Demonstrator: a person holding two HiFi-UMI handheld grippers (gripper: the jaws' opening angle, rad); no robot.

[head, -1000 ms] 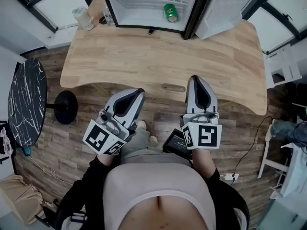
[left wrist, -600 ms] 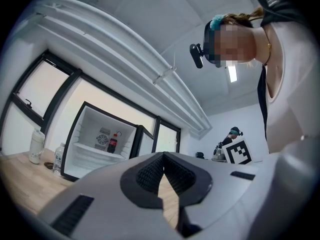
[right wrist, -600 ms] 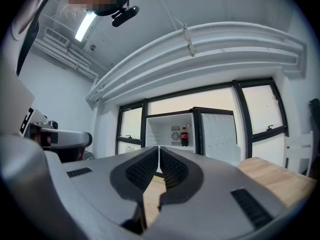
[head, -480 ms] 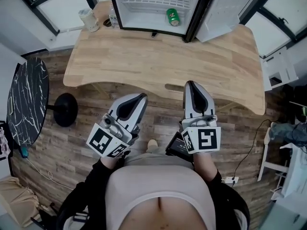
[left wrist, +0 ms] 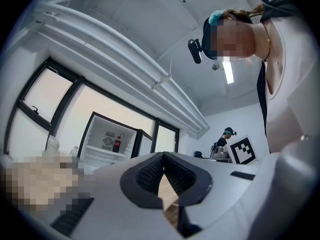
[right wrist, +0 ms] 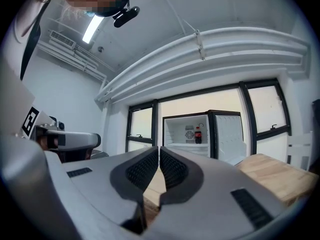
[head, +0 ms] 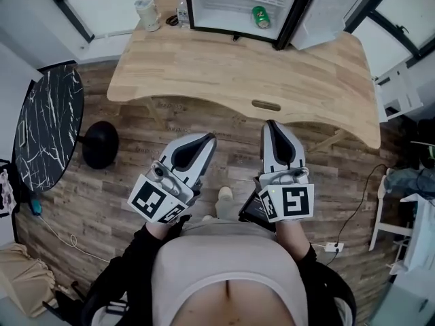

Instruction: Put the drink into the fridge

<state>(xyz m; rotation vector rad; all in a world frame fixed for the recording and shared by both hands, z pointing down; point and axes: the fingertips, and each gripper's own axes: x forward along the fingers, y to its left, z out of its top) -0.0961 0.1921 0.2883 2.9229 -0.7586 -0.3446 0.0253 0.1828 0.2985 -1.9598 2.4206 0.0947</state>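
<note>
Two big things sit away from me: the counter [head: 204, 66] and the open fridge [head: 224, 15] on it. Its door stays open so drinks can go in. My left tongs [head: 208, 139] and right tongs [head: 273, 125] are both squeezed shut on nothing, low over the floor, because I think the job is done. The green can [head: 261, 16] lies inside the fridge. A second ago my tongs reached the counter edge; now they are back from it.
</note>
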